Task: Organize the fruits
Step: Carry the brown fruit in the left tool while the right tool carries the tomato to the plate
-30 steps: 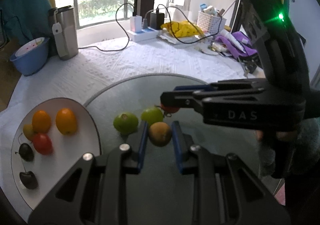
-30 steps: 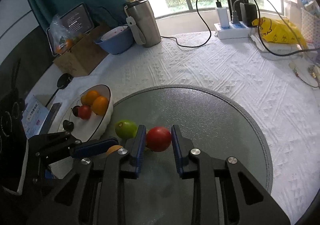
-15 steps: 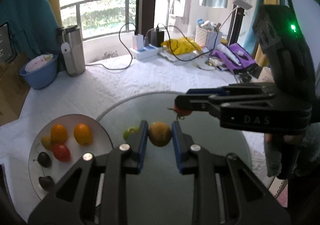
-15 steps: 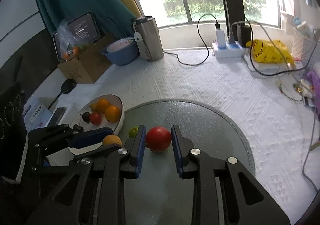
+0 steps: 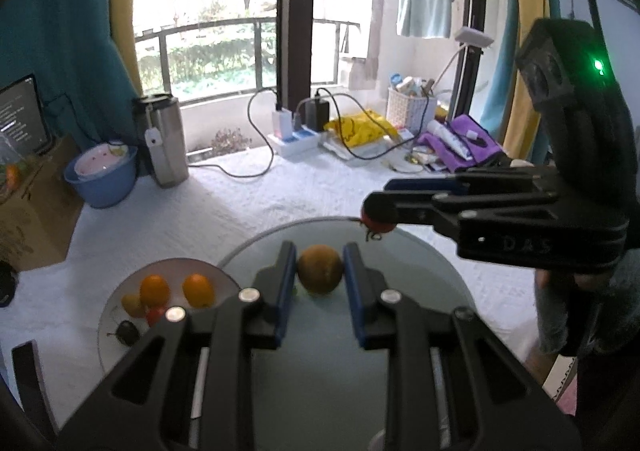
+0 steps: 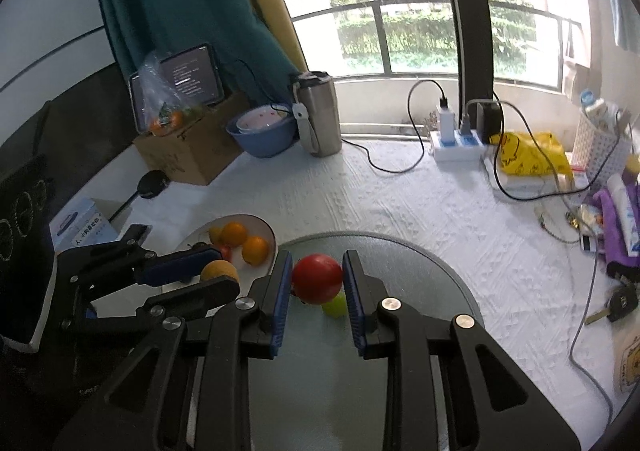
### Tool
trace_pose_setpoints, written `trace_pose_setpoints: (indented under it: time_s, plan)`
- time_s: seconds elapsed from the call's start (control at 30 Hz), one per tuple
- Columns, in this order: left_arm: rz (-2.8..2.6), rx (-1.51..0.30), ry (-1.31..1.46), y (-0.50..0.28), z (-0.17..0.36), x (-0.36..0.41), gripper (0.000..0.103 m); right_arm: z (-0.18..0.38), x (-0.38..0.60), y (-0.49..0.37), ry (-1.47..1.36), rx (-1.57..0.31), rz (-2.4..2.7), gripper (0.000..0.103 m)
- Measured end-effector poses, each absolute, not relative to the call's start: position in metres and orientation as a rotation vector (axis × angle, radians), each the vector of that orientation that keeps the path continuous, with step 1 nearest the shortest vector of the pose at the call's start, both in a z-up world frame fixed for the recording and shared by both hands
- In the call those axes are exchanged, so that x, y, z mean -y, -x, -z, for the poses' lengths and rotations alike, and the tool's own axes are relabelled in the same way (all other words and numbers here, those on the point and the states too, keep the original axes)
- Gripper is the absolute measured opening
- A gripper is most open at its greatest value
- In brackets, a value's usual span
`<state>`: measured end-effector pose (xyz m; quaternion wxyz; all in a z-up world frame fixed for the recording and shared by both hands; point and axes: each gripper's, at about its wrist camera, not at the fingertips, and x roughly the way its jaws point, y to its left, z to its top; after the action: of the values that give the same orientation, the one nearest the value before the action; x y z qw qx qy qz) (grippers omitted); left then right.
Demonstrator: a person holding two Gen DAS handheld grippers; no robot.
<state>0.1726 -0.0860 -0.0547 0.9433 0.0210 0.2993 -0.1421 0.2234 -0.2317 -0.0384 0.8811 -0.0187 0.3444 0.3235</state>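
My left gripper [image 5: 319, 265] is shut on a brownish-yellow round fruit [image 5: 320, 269], held in the air above the glass turntable [image 5: 420, 251]. My right gripper [image 6: 316, 277] is shut on a red tomato [image 6: 318, 278], also lifted over the turntable [image 6: 420, 263]. In the left wrist view the right gripper [image 5: 374, 217] reaches in from the right with the tomato [image 5: 378, 226] at its tip. In the right wrist view the left gripper [image 6: 218, 271] shows at the left with its fruit [image 6: 218, 271]. A green fruit [image 6: 335, 306] lies on the glass below the tomato. A white plate [image 5: 108, 331] holds oranges [image 5: 198, 290], a tomato and dark cherries.
On the white tablecloth [image 5: 224, 219] stand a blue bowl [image 5: 102, 183], a steel flask [image 5: 166, 147], a power strip with cables [image 5: 294, 139], a yellow bag [image 5: 360, 129] and a white basket [image 5: 412, 109]. A cardboard box [image 6: 188, 155] and a tablet [image 6: 180, 77] stand at the far left.
Both grippers have risen with their fruit still held, so the turntable and plate look smaller and farther below. The green fruits have slipped behind the fingers in the left wrist view.
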Motion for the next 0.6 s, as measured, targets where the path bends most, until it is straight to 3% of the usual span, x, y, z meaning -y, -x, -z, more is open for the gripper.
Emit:
trace_pose_setpoints:
  time_s: [0.6]
  plan:
    - [0.203, -0.564, 0.006, -0.149, 0.037, 0.016, 0.025, 0.013, 0.161, -0.209, 0.127, -0.687, -0.736, 0.028]
